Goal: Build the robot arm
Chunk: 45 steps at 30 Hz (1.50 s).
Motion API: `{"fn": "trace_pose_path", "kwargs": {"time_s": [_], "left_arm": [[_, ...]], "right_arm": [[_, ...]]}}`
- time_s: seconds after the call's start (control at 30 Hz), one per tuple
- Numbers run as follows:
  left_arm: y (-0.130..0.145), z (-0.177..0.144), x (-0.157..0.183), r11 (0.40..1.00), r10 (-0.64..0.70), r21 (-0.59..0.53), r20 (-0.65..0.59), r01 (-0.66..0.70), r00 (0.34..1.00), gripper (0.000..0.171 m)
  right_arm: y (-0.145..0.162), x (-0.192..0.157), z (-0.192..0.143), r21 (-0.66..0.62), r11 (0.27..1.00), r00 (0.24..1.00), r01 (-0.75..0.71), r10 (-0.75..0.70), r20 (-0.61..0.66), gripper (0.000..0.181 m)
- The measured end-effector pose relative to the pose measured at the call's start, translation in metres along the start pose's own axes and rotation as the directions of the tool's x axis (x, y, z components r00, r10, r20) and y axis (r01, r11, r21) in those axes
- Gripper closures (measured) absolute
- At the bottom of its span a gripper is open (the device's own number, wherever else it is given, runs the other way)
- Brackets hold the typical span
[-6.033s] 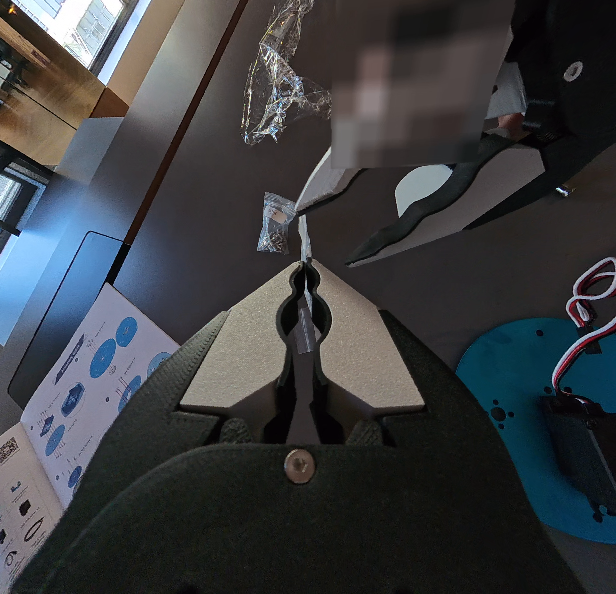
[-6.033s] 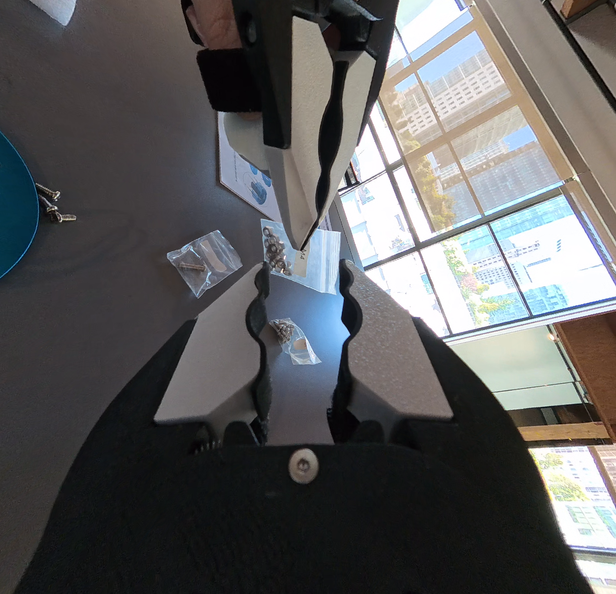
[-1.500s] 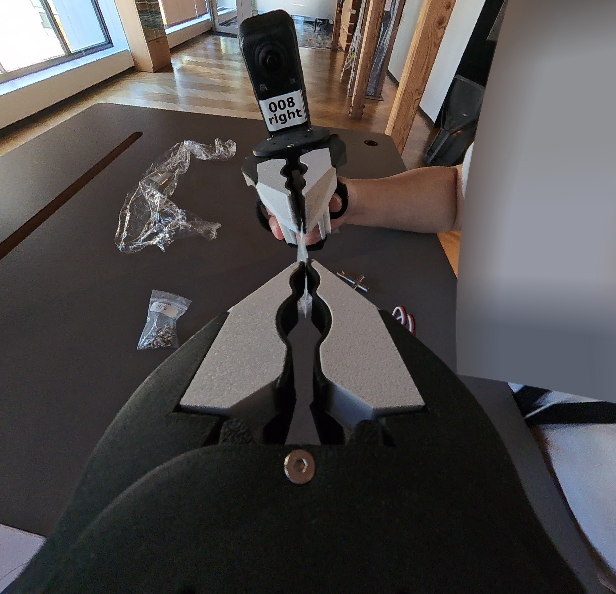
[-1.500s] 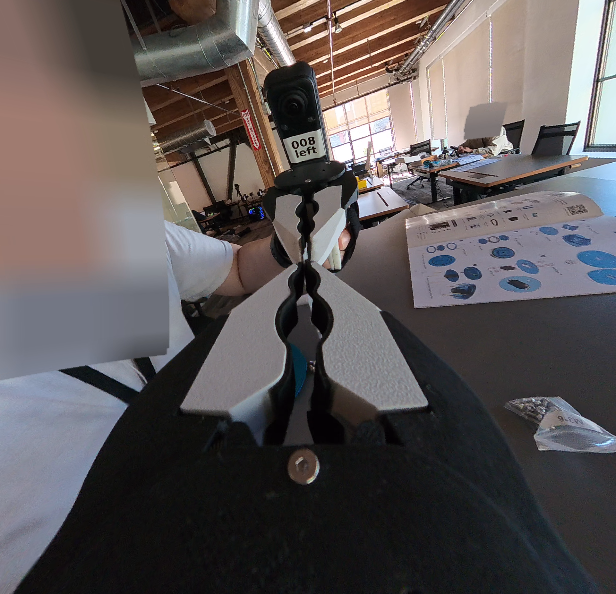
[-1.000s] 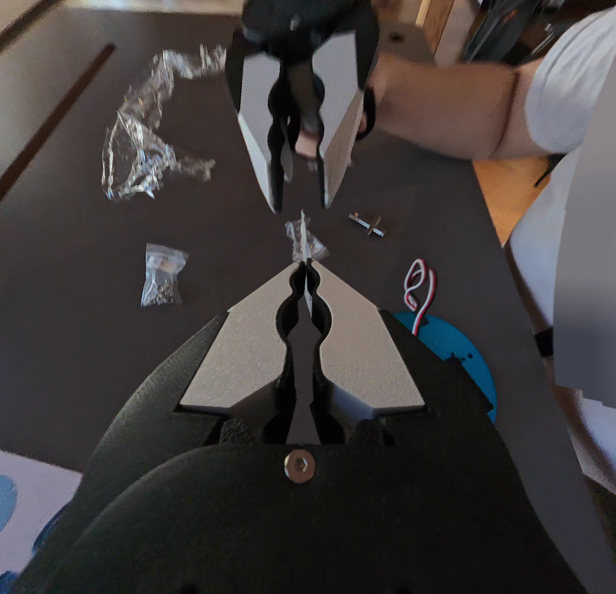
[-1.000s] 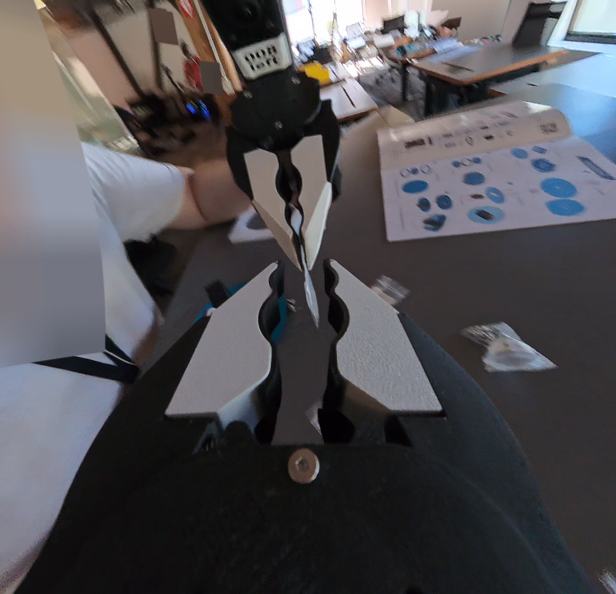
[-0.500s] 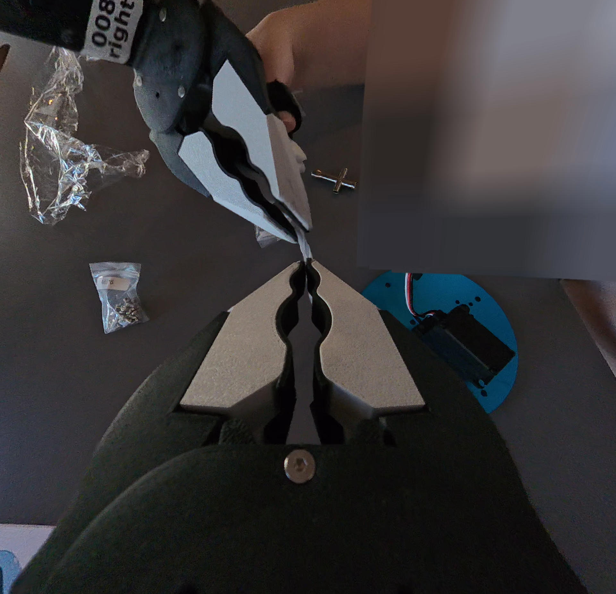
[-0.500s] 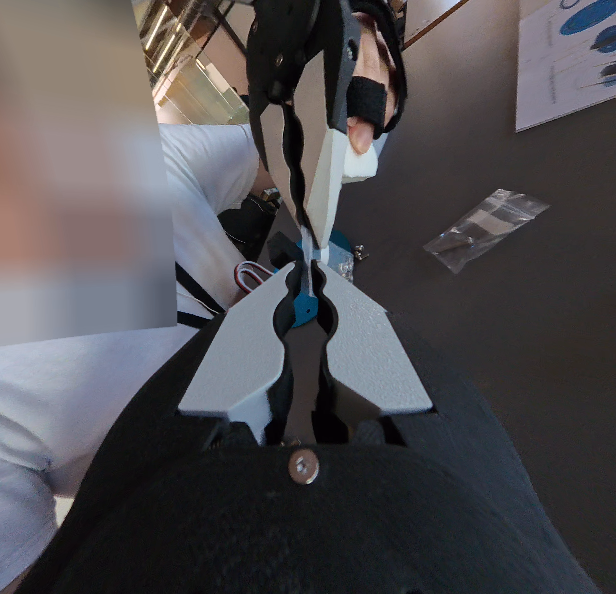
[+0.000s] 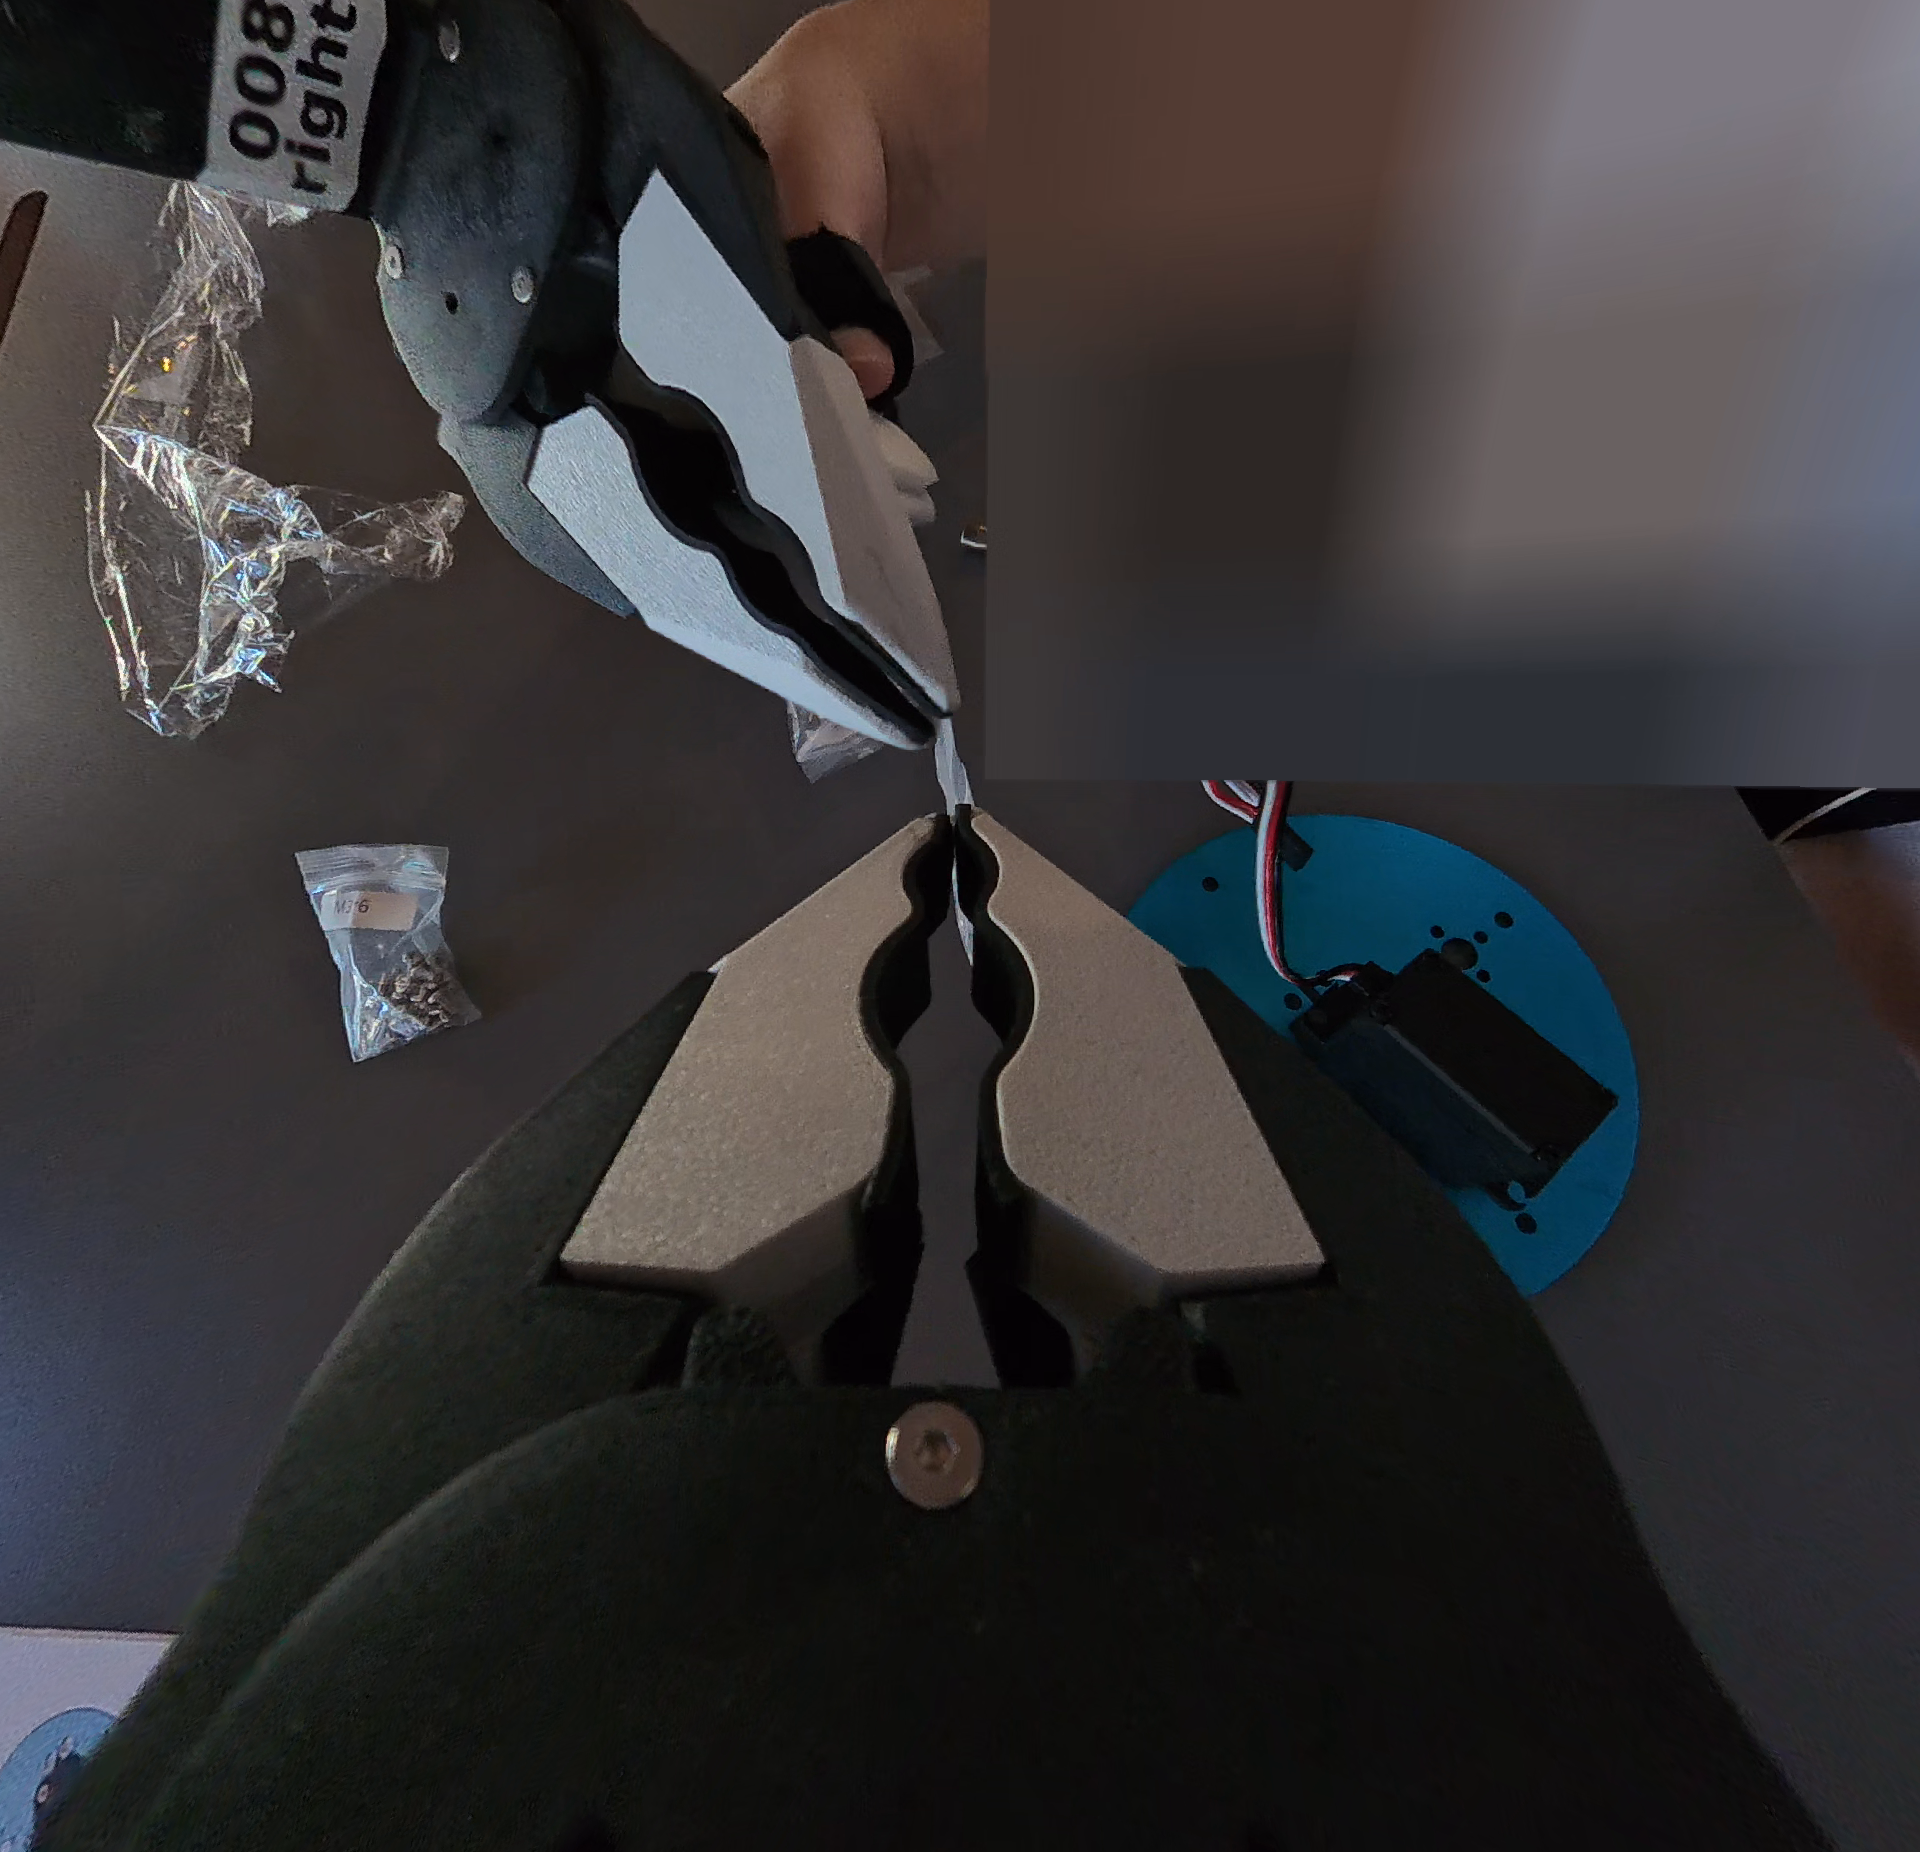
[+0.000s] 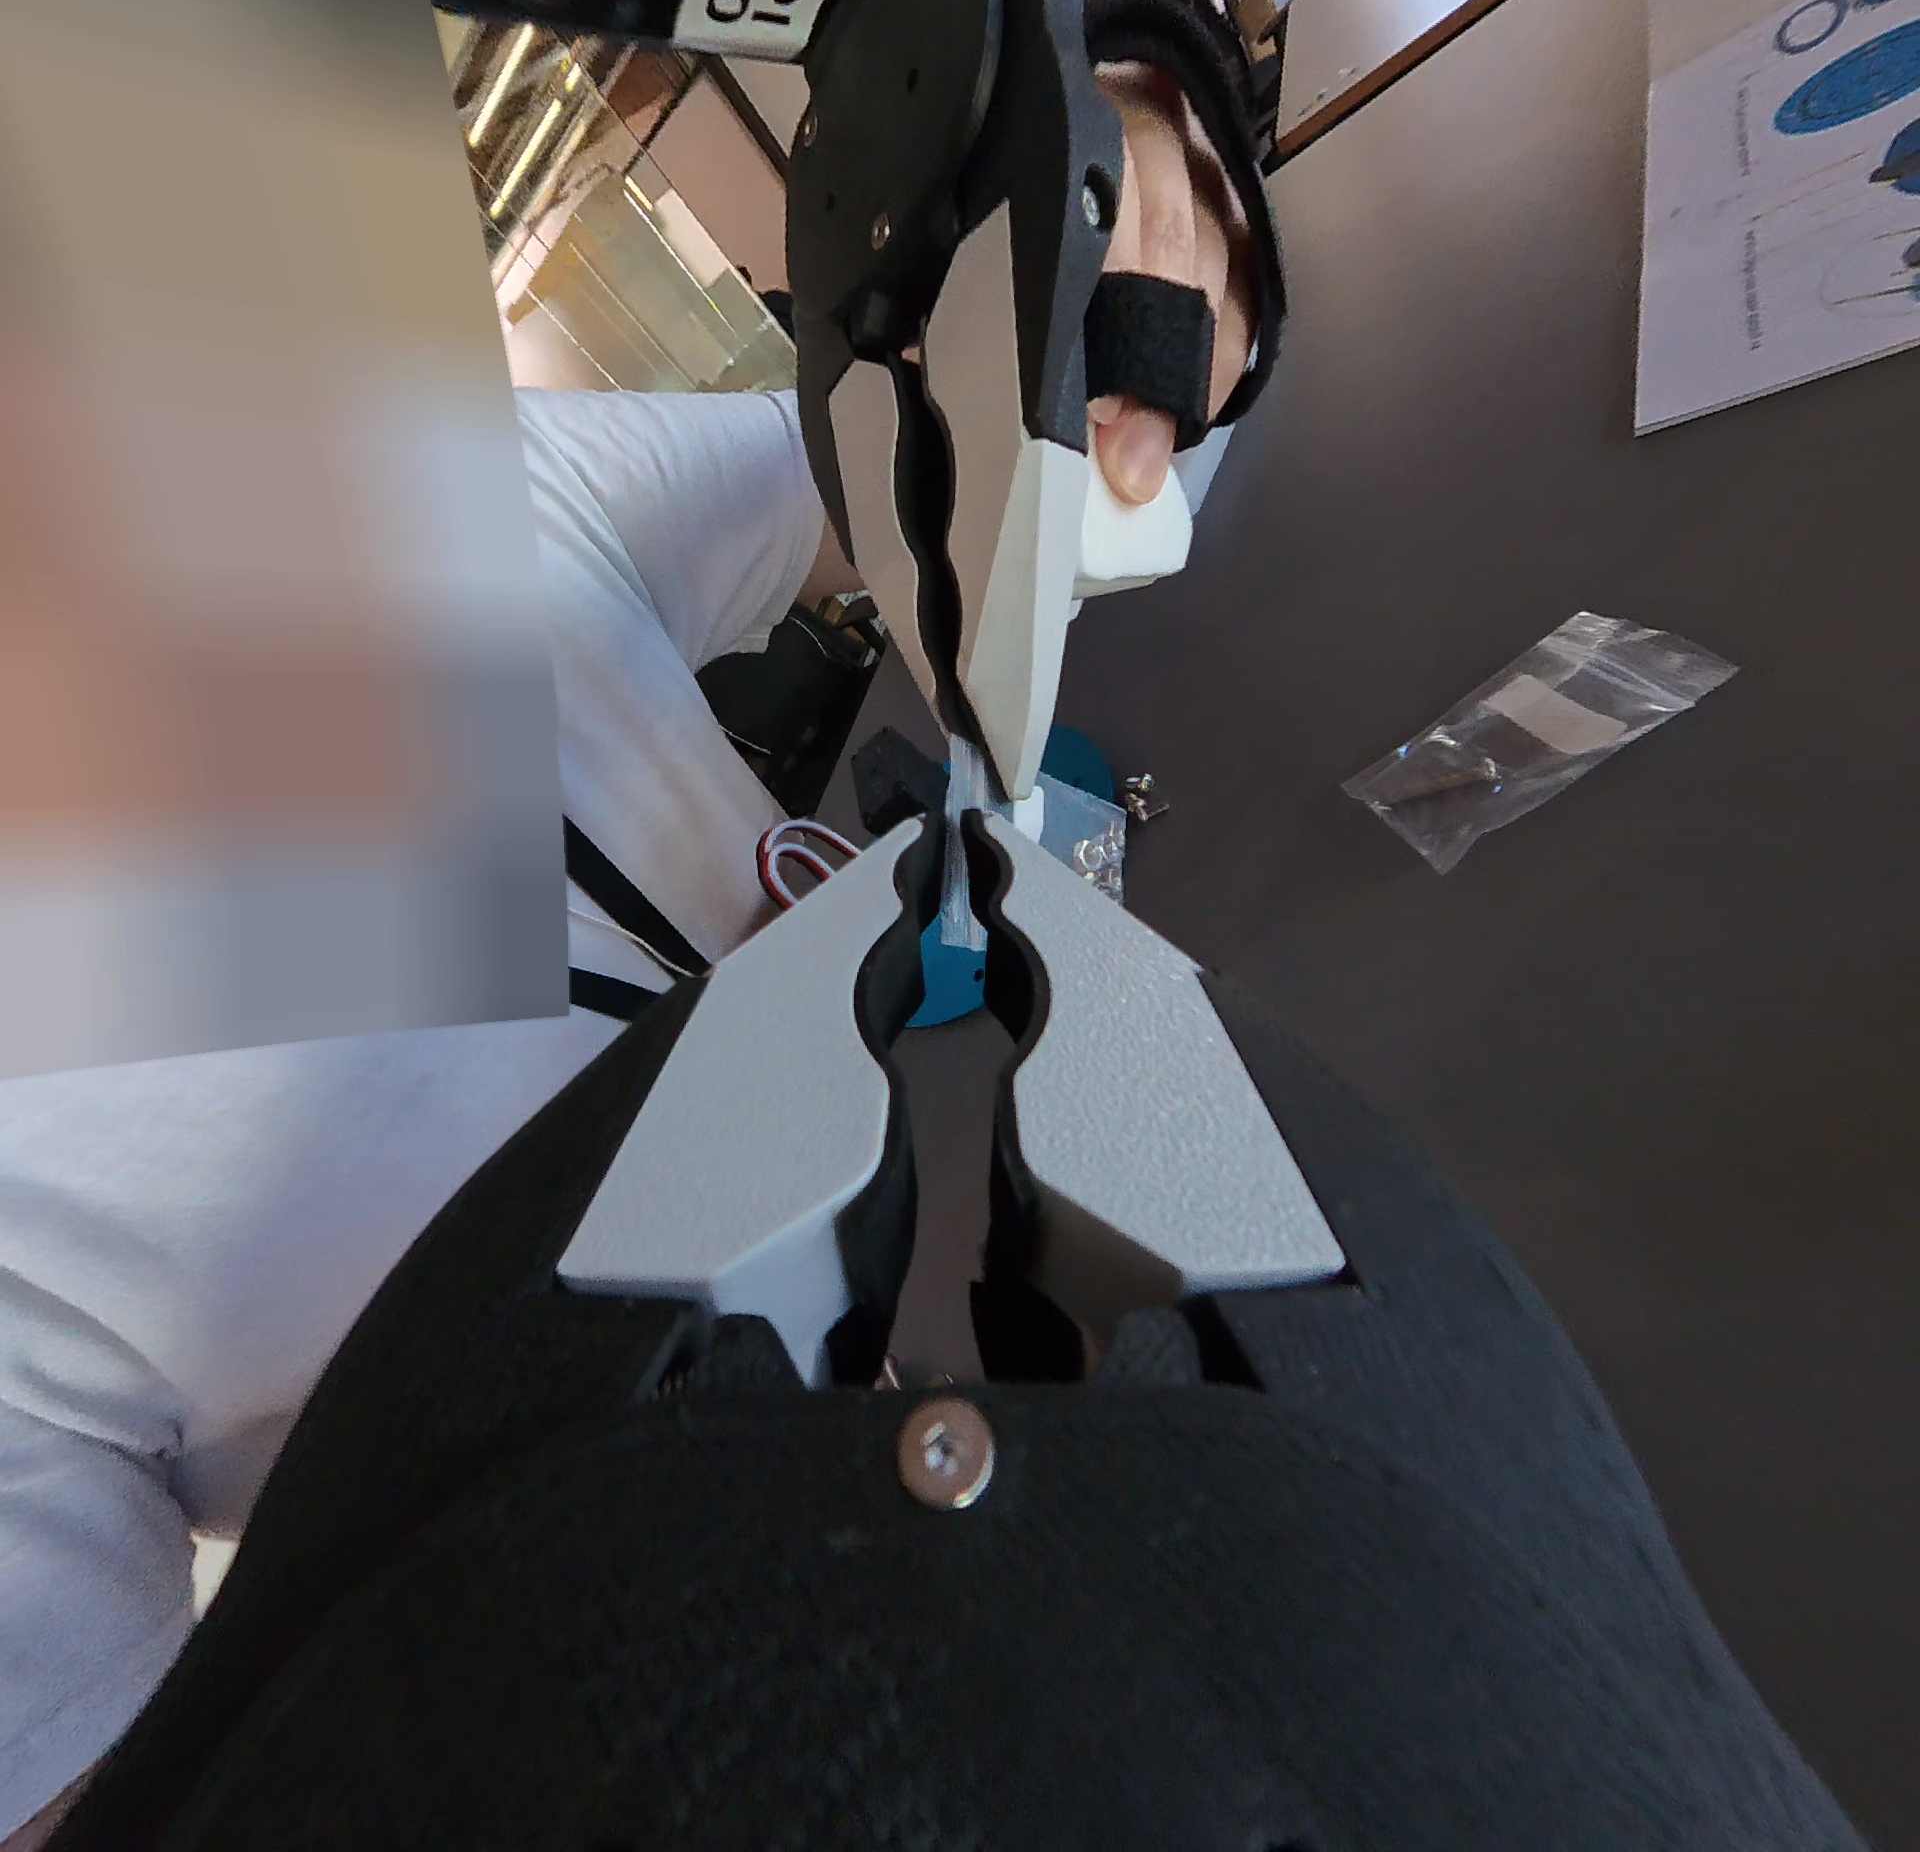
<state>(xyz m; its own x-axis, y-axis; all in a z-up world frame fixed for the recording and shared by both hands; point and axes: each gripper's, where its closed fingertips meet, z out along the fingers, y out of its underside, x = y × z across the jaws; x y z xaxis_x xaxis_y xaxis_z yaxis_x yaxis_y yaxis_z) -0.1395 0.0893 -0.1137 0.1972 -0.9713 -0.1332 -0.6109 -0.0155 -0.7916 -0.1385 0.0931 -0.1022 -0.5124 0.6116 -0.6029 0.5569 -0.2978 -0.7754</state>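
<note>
My left gripper (image 9: pixel 954 817) is shut on the edge of a small clear plastic bag (image 9: pixel 950 772). My right gripper (image 9: pixel 928 730) comes in from the upper left, and its tips are shut on the same bag just above mine. The two grippers meet tip to tip above the dark table (image 9: pixel 582 867). In the right wrist view my right gripper (image 10: pixel 958 817) pinches the thin clear strip of the bag (image 10: pixel 961 883). The left gripper (image 10: pixel 982 768) clamps it from above. The bag's body, with small metal parts (image 10: pixel 1096 834), hangs behind the tips.
A second bag of screws (image 9: pixel 379 945) and crumpled clear wrap (image 9: pixel 229 514) lie to the left. A blue round plate (image 9: pixel 1558 1210) with a black servo (image 9: pixel 1455 1075) and its wires lies to the right. Another bag (image 10: pixel 1538 732) and an open booklet (image 10: pixel 1787 161) lie on the table. A person in a white shirt (image 10: pixel 665 576) is close by. Only a small space, under 4 cm, lies between the two pairs of fingers. Left tips and right tips are each some 15 centimetres from the blue round plate (image 9: pixel 1558 1210).
One second ago my right gripper was open beside the bag; it has since shut on it. Both views have swung down toward the table. Over the last half second little moved.
</note>
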Motion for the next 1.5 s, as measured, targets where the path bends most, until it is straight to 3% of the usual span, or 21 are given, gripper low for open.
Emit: {"fn": "trace_pose_path", "kwargs": {"time_s": [1.07, 1.5], "left_arm": [[-0.003, 0.001, 0.003, 1.000, -0.009, 0.007, -0.009, 0.009, 1.000, 0.171], [-0.005, 0.002, 0.003, 0.999, -0.025, 0.020, -0.013, 0.026, 1.000, 0.171]], "right_arm": [[-0.002, -0.004, -0.003, 0.004, 0.999, 0.999, 0.035, -0.035, -0.009, 0.180], [0.007, -0.001, 0.000, -0.073, 0.994, 0.995, 0.079, -0.084, -0.056, 0.181]]}}
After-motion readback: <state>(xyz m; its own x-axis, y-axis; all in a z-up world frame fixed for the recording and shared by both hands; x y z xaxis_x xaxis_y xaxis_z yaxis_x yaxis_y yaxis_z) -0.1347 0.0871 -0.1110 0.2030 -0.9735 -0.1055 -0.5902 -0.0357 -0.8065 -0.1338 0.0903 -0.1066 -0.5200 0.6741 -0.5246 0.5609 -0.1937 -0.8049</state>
